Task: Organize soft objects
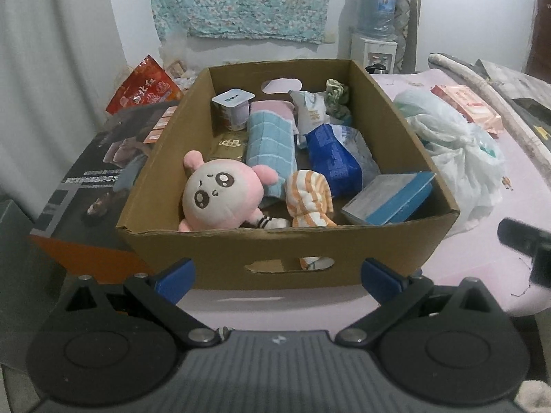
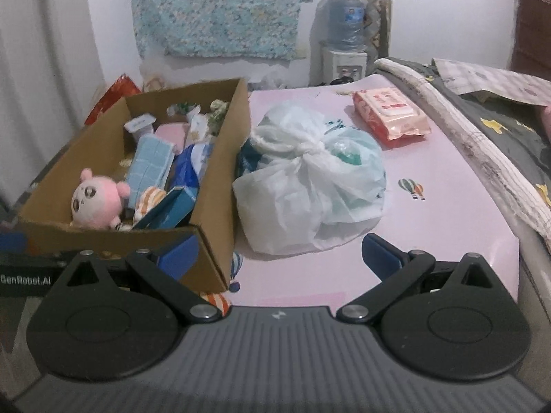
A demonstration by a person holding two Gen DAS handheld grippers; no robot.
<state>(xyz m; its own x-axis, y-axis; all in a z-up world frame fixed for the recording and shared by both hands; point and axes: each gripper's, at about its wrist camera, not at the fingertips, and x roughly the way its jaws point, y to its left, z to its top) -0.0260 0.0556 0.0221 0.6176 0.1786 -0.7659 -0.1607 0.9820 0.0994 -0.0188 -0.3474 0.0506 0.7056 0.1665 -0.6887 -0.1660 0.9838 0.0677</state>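
Hovering near the cardboard box (image 1: 289, 251), left gripper (image 1: 278, 275) and right gripper (image 2: 279, 258) both show jaws spread wide, holding nothing. Soft things in box: one pink plush (image 1: 213, 196) near-left, one blue towel roll (image 1: 272, 144) behind it, one orange-striped cloth (image 1: 310, 199) to its right. One tied plastic bag (image 2: 310, 175) sits right of box on pink surface, possibly a bed; one wipes pack (image 2: 391, 117) farther off. Any grasp should pinch fabric bulk, not corners. Stage unclear: sorted or awaiting.
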